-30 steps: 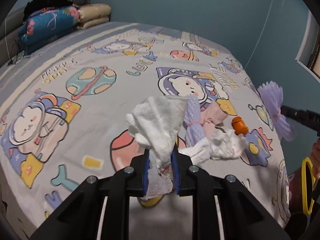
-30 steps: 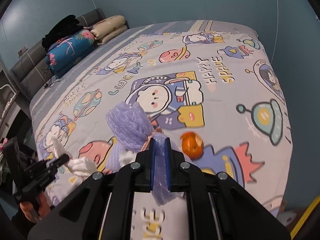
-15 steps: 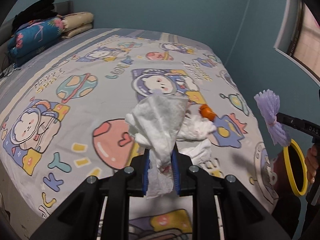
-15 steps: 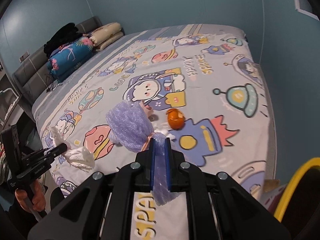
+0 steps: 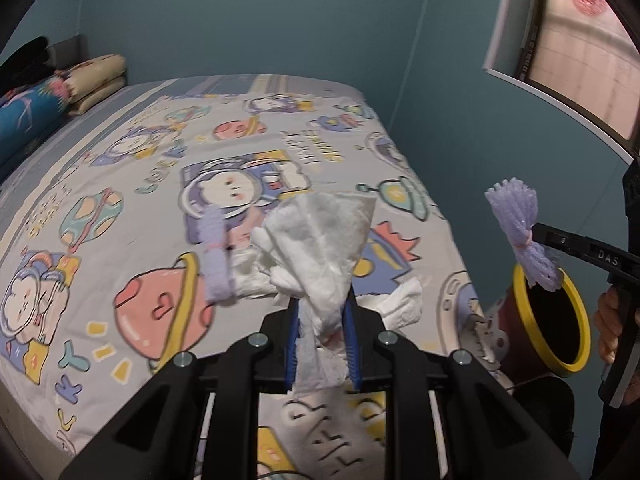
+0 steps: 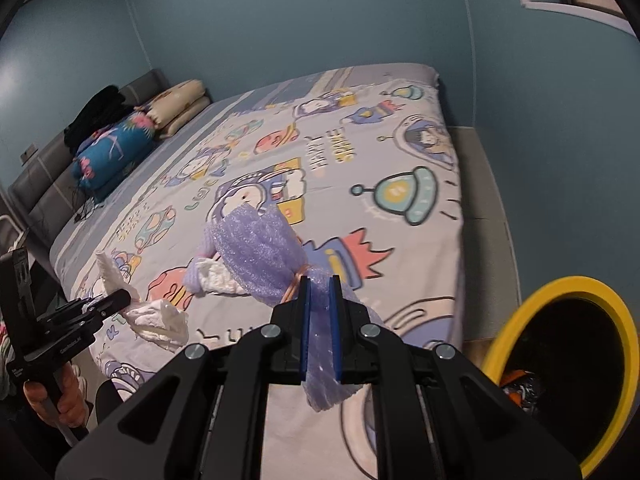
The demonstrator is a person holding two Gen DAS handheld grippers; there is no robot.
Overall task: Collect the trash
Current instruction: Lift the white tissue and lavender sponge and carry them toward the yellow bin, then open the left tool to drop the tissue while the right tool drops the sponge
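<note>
My left gripper point(image 5: 322, 312) is shut on a crumpled white tissue point(image 5: 320, 236), held above the bed's near edge. My right gripper point(image 6: 320, 292) is shut on a purple foam net point(image 6: 260, 252) tied with a band. In the left wrist view that net point(image 5: 516, 220) hangs just over a yellow-rimmed bin point(image 5: 520, 308) on the floor at the right. The same bin point(image 6: 516, 320) fills the right wrist view's lower right corner. A second purple foam net point(image 5: 214, 252) and loose white tissues point(image 5: 400, 304) lie on the bedsheet.
The bed point(image 6: 400, 208) with a cartoon sheet fills most of both views. Pillows and a folded blanket point(image 6: 116, 148) are stacked at its head. A blue wall and a window point(image 5: 580, 60) stand on the right. A strip of floor point(image 6: 484, 200) runs between bed and wall.
Both grippers have carried their loads away from the middle of the bed toward its right corner. The yellow-rimmed bin has come into both views.
</note>
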